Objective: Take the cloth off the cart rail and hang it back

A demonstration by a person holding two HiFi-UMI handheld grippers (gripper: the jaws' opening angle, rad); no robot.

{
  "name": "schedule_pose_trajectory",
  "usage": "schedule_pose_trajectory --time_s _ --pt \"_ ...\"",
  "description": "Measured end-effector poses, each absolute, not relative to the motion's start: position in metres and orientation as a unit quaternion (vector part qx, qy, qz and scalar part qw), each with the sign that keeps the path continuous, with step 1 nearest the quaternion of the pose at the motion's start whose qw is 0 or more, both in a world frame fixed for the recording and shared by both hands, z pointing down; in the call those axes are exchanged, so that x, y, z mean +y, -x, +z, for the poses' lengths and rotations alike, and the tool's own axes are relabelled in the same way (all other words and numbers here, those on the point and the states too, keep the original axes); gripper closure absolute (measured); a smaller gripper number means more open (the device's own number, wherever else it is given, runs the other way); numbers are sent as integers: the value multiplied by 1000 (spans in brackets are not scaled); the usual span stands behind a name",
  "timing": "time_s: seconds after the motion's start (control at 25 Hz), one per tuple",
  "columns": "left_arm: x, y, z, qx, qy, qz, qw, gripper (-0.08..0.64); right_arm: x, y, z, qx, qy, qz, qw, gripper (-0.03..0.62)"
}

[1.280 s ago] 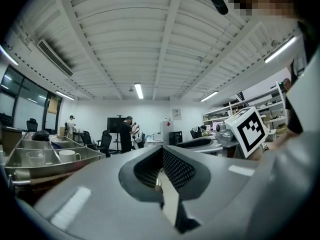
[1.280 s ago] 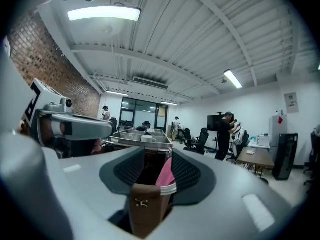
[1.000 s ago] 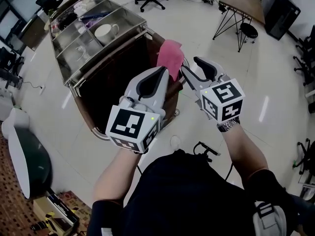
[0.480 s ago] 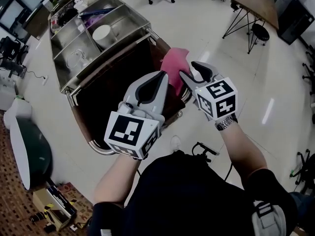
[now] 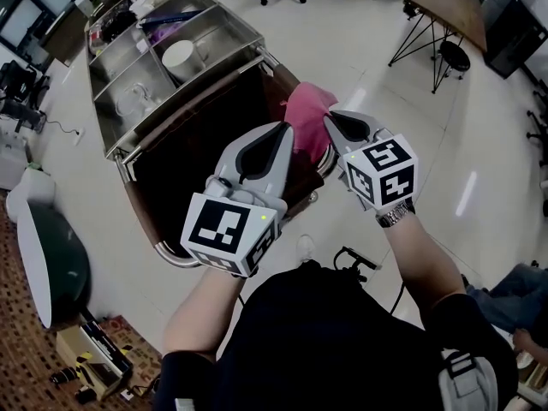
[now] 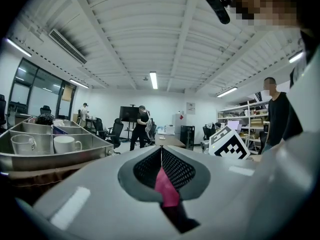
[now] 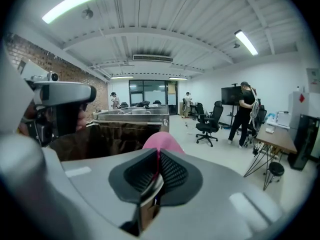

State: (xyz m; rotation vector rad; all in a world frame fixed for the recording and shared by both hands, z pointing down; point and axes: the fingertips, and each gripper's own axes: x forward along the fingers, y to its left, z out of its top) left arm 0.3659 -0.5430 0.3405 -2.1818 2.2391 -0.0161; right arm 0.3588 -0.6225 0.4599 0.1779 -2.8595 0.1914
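1. While both grippers crowd the same spot, little of the pink cloth shows from above. A bunched top sits at the far-right corner of the cart, its lower part is covered by the jaws, and the rail under it cannot be seen.
2. In the left gripper view the cloth is cut down to a pink sliver wedged in the seam of the jaws. How much hangs below cannot be made out.
3. The right gripper view gives a rounded pink hump just past the jaw tips and a thin pink line running in between the pads.
4. The left gripper has its jaws clamped together on the cloth. Its nose points away from the person over the brown bag, with the marker cube nearest the chest and a bare forearm reaching in from the near left.
5. The right gripper sits just right of the cloth, tips angled left into it. Its jaws are closing tight with a fold pinched between them, and a wristwatch shows at the wrist.
6. The two grippers lie side by side, near but apart, with the cloth at both noses.
7. At the far left a white mug stands in one of the cart's steel trays.
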Motion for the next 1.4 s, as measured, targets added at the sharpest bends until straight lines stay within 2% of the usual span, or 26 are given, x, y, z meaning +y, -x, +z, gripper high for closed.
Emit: schedule_pose_trajectory --time_s 0.4,0.52,0.72,0.96,1.12,1.28,1.4 --pt "-487 -403 317 708 706 -2 32 558 -571 -402 404 -992 -86 37 80 581" --pt "-435 -427 325 708 706 -16 1 559 -524 -425 391 -994 -92 25 59 581" --pt "-358 -456 320 697 712 8 80 558 -445 -464 371 -994 -107 -8 12 581" --pt "-280 -465 313 694 714 21 88 558 -364 -488 337 -992 -122 -34 -22 581" --pt "-245 -474 318 697 715 13 43 558 -327 -507 318 -990 -126 -47 -38 581" --pt "-232 -478 309 691 717 38 84 558 -303 -524 299 -989 -124 -57 -54 581" --pt "-224 -488 314 694 714 40 84 558 -290 -542 294 -989 -118 -60 -60 581"
